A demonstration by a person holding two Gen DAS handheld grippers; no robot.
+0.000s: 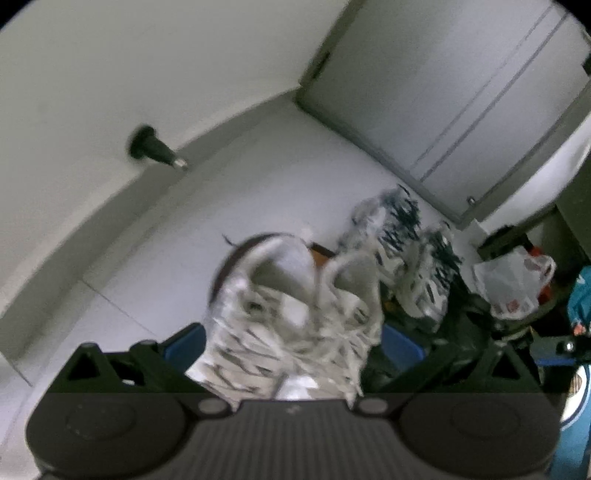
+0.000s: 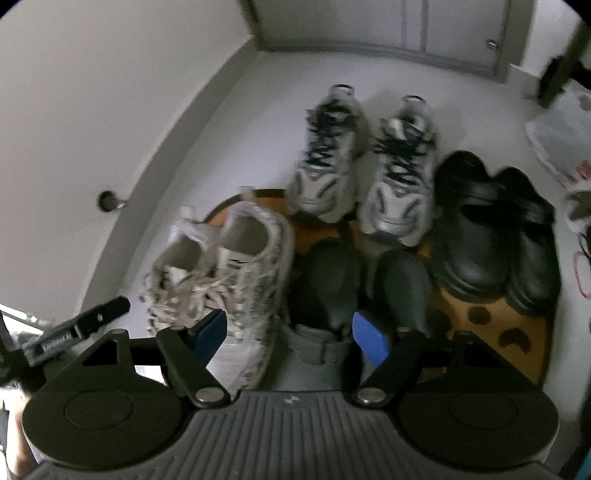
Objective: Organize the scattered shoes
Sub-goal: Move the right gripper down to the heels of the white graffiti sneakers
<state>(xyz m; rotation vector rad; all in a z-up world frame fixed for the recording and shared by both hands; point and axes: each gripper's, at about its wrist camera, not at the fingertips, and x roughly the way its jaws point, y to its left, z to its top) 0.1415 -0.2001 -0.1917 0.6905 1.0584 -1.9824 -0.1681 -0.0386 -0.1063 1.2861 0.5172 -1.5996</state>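
Right wrist view looks down on a pale floor (image 2: 229,140) bounded by a white wall (image 2: 74,92) and a grey door (image 2: 369,22) at the far end. An orange mat with dark spots (image 2: 491,325) lies on the floor and carries most of the footwear. Black clogs (image 2: 491,229) sit as a pair at the mat's right side, just beside the silver sneakers with dark laces (image 2: 362,158), which stand side by side with toes toward the camera. Nearer lie dark grey slippers (image 2: 362,284), also paired. White laced sneakers (image 2: 221,266) stand at the left edge of the mat, pressed together. The right gripper (image 2: 291,336) hovers with its blue-padded jaws spread wide over the grey slippers, clasping nothing. In the left wrist view, which is tilted and blurred, the left gripper (image 1: 295,343) has its blue pads either side of the white sneakers; whether they press the shoes I cannot tell. A white plastic bag (image 1: 513,284) lies at the right, and a black door stop (image 1: 155,147) projects from the wall.
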